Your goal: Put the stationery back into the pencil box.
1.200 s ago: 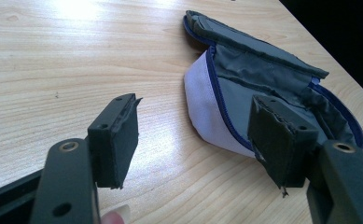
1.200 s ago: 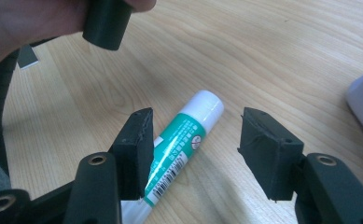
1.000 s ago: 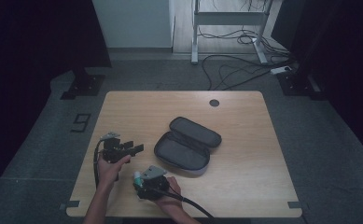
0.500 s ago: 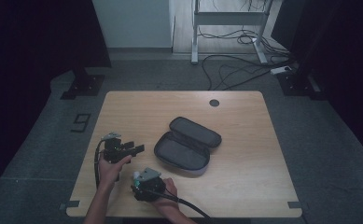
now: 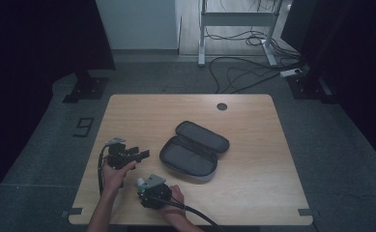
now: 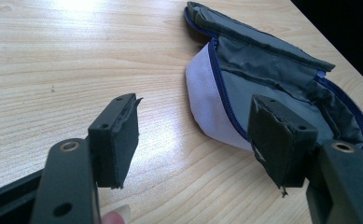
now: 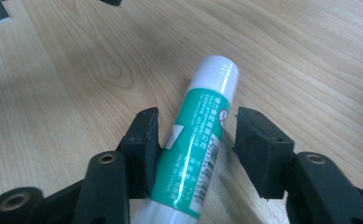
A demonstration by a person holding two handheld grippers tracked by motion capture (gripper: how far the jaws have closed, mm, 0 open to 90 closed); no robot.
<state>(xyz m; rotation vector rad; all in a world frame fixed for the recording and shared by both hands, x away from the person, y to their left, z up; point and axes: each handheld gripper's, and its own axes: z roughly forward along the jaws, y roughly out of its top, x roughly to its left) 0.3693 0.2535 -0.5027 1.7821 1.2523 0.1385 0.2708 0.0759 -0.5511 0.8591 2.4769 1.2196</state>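
A green and white glue stick (image 7: 198, 140) lies on the wooden table between the jaws of my right gripper (image 7: 195, 119). The left jaw touches it and the right jaw stands off with a gap, so the gripper is open. From above, my right gripper (image 5: 151, 187) sits near the front edge, with the stick's white cap (image 5: 140, 181) poking out at its left. My left gripper (image 5: 136, 154) is open and holds nothing, just left of an open dark zip pouch (image 5: 195, 151). In the left gripper view the pouch (image 6: 263, 74) lies ahead and to the right of the gripper (image 6: 195, 109).
The table (image 5: 253, 174) has a round cable hole (image 5: 222, 106) at its back edge. Cables trail from both grippers toward the front edge. The floor behind holds a desk frame and loose cables (image 5: 243, 72).
My right gripper has shifted a little to the left near the front edge. The left gripper and the pouch stay where they were.
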